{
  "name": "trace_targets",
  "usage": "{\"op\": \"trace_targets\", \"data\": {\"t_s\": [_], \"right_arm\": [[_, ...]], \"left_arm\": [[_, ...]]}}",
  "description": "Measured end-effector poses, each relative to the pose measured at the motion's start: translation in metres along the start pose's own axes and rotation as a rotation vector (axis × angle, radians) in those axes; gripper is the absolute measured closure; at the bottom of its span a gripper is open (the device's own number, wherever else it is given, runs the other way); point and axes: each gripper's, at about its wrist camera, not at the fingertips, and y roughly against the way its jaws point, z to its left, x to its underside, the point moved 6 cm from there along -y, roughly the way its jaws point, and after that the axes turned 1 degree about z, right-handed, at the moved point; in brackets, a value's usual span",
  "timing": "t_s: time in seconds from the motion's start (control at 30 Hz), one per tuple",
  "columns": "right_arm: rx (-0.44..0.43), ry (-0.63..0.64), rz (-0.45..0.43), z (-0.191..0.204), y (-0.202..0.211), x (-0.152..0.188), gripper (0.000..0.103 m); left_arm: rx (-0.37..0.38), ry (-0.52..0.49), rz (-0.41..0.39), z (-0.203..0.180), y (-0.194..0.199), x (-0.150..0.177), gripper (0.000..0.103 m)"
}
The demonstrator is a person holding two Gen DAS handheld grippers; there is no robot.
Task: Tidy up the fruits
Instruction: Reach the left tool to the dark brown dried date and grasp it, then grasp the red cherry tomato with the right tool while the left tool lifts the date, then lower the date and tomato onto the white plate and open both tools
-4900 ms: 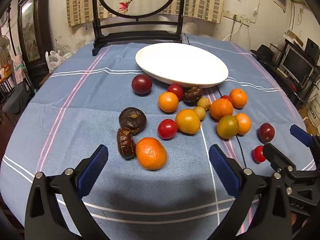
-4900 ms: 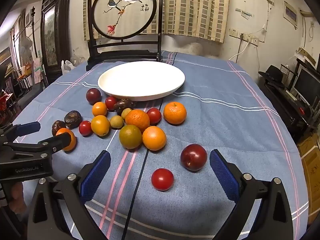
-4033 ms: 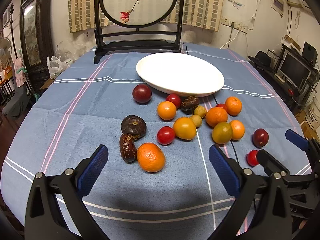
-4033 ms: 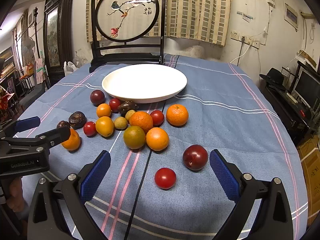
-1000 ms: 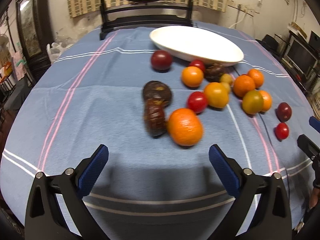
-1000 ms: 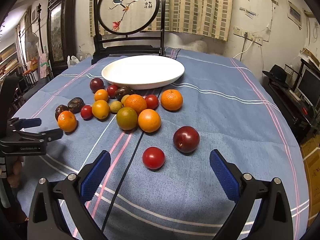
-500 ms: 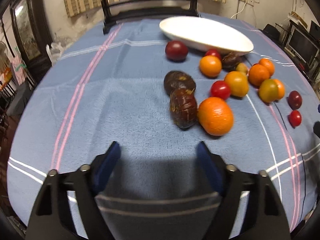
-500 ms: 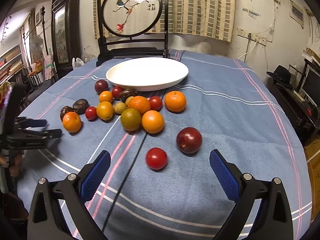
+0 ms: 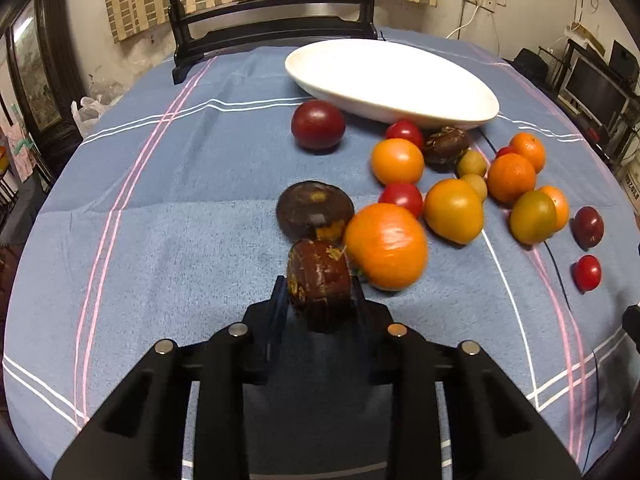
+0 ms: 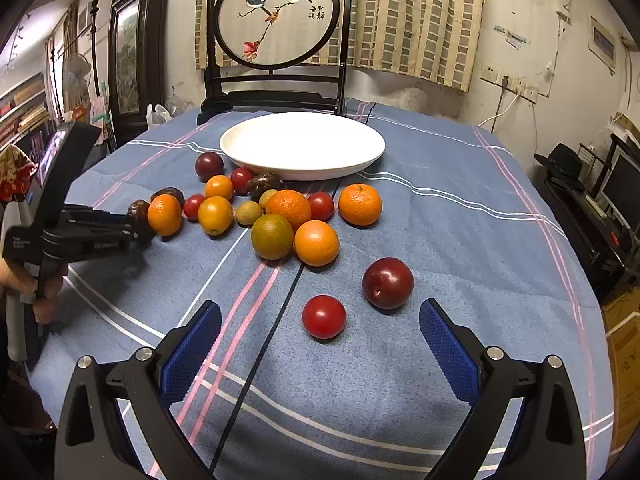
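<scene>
My left gripper (image 9: pixel 320 292) is shut on a dark brown wrinkled fruit (image 9: pixel 318 276), low over the blue tablecloth. An orange (image 9: pixel 385 246) touches its right side and a second dark fruit (image 9: pixel 314 210) lies just beyond. The white plate (image 9: pixel 392 80) is empty at the far side. The right wrist view shows the left gripper (image 10: pixel 136 224) gripping that fruit (image 10: pixel 138 210). My right gripper (image 10: pixel 320 344) is open and empty, with a red tomato (image 10: pixel 323 316) and a dark plum (image 10: pixel 387 282) just ahead between its fingers.
Several oranges, tomatoes, small green fruits and a plum (image 10: pixel 209 165) cluster between the grippers and the plate (image 10: pixel 302 146). A dark wooden screen stand (image 10: pixel 276 100) stands behind the plate. A black cable (image 10: pixel 276 312) runs across the cloth.
My left gripper has moved forward and closed on the dark brown fruit, nudging the orange beside it. The right gripper has stayed open, almost unmoved.
</scene>
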Motion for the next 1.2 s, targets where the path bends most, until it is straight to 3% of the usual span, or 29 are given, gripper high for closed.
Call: {"op": "trace_targets", "data": {"t_s": [0.4,0.43,0.47,0.57,0.67,0.83,1.0,1.2], "right_arm": [[0.05,0.015,0.143,-0.003,-0.036,0.007,0.007],[0.042,0.02,0.141,-0.002,-0.037,0.005,0.012],[0.025,0.021,0.148,-0.001,-0.038,0.005,0.027],[0.004,-0.001,0.188,-0.002,-0.045,0.006,0.053],[-0.015,-0.011,0.217,0.001,-0.053,0.011,0.073],[-0.005,0.014,0.206,0.006,-0.061,0.006,0.074],[-0.051,0.021,0.168,0.005,-0.052,-0.01,0.074],[-0.125,0.057,0.038,0.006,-0.035,-0.074,0.074]], "left_arm": [[0.083,-0.003,-0.066,-0.01,0.045,0.014,0.074],[0.088,-0.005,-0.071,-0.011,0.049,0.014,0.074],[0.091,-0.006,-0.076,-0.012,0.052,0.014,0.074],[0.102,-0.013,-0.088,-0.013,0.057,0.011,0.074],[0.11,-0.018,-0.092,-0.015,0.056,0.008,0.074],[0.123,-0.018,-0.065,-0.017,0.043,0.001,0.074],[0.135,-0.032,-0.057,-0.02,0.036,-0.017,0.074],[0.145,-0.052,-0.094,-0.026,0.033,-0.074,0.074]]}}
